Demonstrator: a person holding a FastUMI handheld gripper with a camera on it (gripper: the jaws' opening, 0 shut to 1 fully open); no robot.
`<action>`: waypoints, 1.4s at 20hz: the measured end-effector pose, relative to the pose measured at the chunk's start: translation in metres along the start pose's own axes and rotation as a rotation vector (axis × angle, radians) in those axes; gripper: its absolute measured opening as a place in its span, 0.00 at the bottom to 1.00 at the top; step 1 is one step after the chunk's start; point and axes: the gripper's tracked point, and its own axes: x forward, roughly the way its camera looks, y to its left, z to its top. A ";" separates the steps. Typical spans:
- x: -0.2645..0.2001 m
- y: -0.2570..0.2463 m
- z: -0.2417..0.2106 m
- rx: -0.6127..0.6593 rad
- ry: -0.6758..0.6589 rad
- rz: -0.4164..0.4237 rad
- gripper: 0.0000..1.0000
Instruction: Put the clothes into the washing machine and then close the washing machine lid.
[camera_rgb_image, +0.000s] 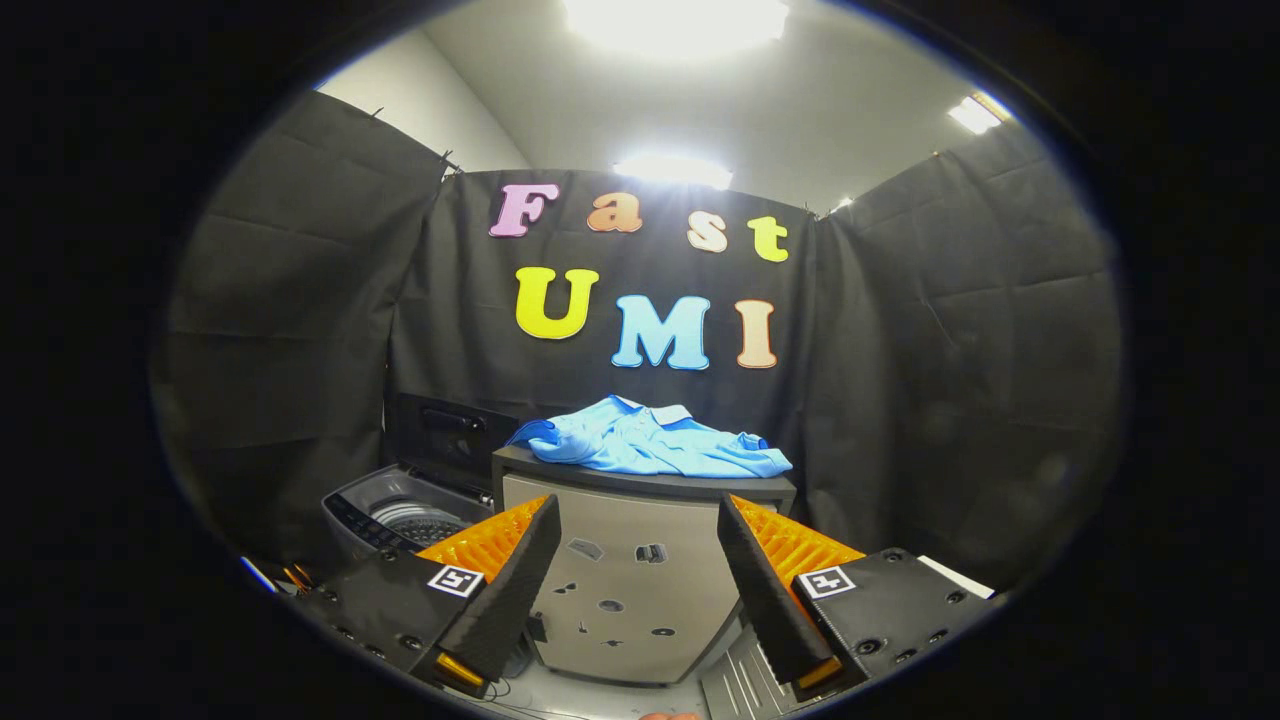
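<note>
Nearest to the camera, the gripper had its 2 fingers spread wide, with nothing between them; the gap framed the front of a cabinet. Each finger carried a ridged pad and a small square marker on its base.

Just ahead of the fingers stood the counter, a grey box-like cabinet with a dark top and a pale front panel marked by a few small holes and fittings. On its top, beyond the fingers and slightly above them, lay the blue polo shirt, loosely crumpled, its collar raised near the middle and 1 sleeve trailing toward the right edge.

To the left of the counter and lower down sat the washing machine, a top loader with its lid standing open against the booth wall; the drum's ribbed rim showed inside the opening. The shirt had not yet been touched, so the whole task seemed to remain.

The shirt looked light, soft and limp; it would likely drape and stretch out when lifted, not hold shape. A bunched fold near the collar or the thick middle ridge seemed the best place to pinch, since several layers there would give the fingers bulk. A single edge might slip or leave the hem dragging on the counter.
</note>
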 end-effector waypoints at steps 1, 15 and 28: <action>0.000 0.000 0.000 0.001 0.001 0.000 0.98; 0.005 -0.006 0.008 0.012 -0.013 -0.046 0.98; 0.115 -0.045 0.054 -0.033 -0.016 -0.014 0.98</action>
